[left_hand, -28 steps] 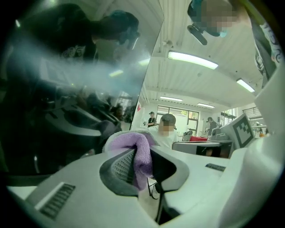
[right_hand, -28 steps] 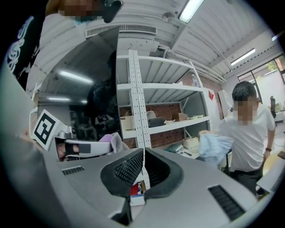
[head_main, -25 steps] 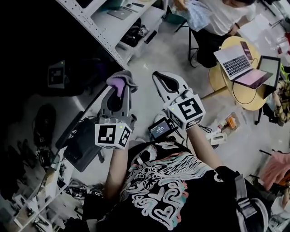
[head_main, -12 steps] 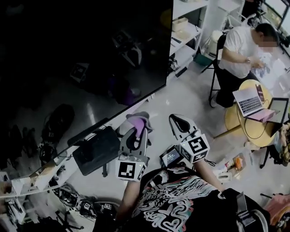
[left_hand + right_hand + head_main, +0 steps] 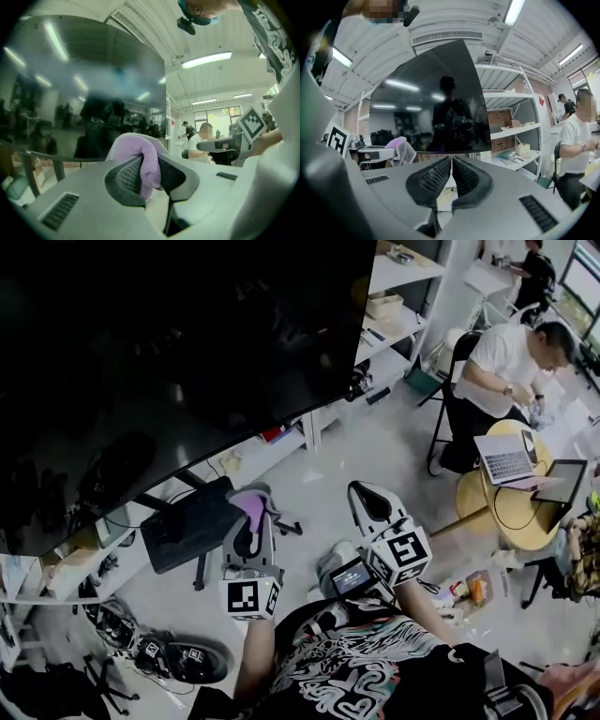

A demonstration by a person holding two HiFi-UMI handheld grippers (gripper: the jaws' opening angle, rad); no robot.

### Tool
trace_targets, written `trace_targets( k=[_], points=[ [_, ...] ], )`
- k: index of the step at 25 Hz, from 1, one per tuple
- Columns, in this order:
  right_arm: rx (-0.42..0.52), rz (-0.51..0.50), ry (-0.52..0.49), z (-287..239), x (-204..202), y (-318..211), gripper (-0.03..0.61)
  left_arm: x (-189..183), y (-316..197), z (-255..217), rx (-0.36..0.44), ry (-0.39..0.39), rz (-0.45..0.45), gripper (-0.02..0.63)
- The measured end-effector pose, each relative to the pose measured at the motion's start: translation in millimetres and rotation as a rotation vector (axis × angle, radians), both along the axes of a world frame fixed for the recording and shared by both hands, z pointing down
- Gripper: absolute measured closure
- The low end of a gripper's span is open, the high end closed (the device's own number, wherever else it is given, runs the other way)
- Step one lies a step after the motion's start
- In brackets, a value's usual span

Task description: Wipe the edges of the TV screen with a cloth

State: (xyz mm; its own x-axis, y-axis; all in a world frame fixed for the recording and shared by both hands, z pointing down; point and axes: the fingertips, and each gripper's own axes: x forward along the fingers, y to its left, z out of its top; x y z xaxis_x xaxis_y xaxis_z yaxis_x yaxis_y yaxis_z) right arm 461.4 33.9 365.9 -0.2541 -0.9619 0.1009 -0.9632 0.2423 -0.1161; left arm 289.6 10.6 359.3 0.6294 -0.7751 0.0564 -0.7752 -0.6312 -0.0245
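Right now the left gripper (image 5: 249, 521) is squeezing a purple cloth (image 5: 253, 503) tight between its jaws. The right gripper (image 5: 363, 491) has its jaws pressed together with nothing in them.

Both grippers are low down, under the bottom edge of the big dark TV screen (image 5: 187, 334). The cloth is near that edge but not touching it. So no wiping is going on at this moment. The edges look the same all the way along, and the picture is quite dark, so I cannot tell if they are dusty or clean. This could be the cloth on its way up to the edges, or the cloth coming away after the edges are wiped. Either one fits.

The head view shows the two grippers side by side, a little apart, and how far below the TV they are. Only the left gripper view shows how the cloth sits: folded over and pinched, with a soft lump poking out past the tips. Only the right gripper view shows the TV's whole right side edge, with white shelves (image 5: 511, 131) just beside it.
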Motion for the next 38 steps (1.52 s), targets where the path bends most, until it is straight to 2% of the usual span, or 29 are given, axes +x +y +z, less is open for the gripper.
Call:
trace_targets(
  k=[6,13,19,25,38],
  points=[
    [0.033,-0.026,-0.043,-13,-10,60,0.545,-6,58,0,0.005,0.029,-0.018,0.544],
    [0.046,-0.128,-0.015,-30,-18,71,0.545,-1,83,-21,0.023,0.035,-0.083,0.545],
    [0.039,-0.185,0.046,-37,5,82,0.546,25,103,-29,0.010,0.037,-0.128,0.545],
    [0.030,-0.172,0.046,-30,26,90,0.546,35,114,-26,-0.004,0.031,-0.164,0.545],
    [0.014,-0.181,0.023,-19,46,98,0.546,55,127,-22,-0.014,0.025,-0.180,0.545]
  ],
)
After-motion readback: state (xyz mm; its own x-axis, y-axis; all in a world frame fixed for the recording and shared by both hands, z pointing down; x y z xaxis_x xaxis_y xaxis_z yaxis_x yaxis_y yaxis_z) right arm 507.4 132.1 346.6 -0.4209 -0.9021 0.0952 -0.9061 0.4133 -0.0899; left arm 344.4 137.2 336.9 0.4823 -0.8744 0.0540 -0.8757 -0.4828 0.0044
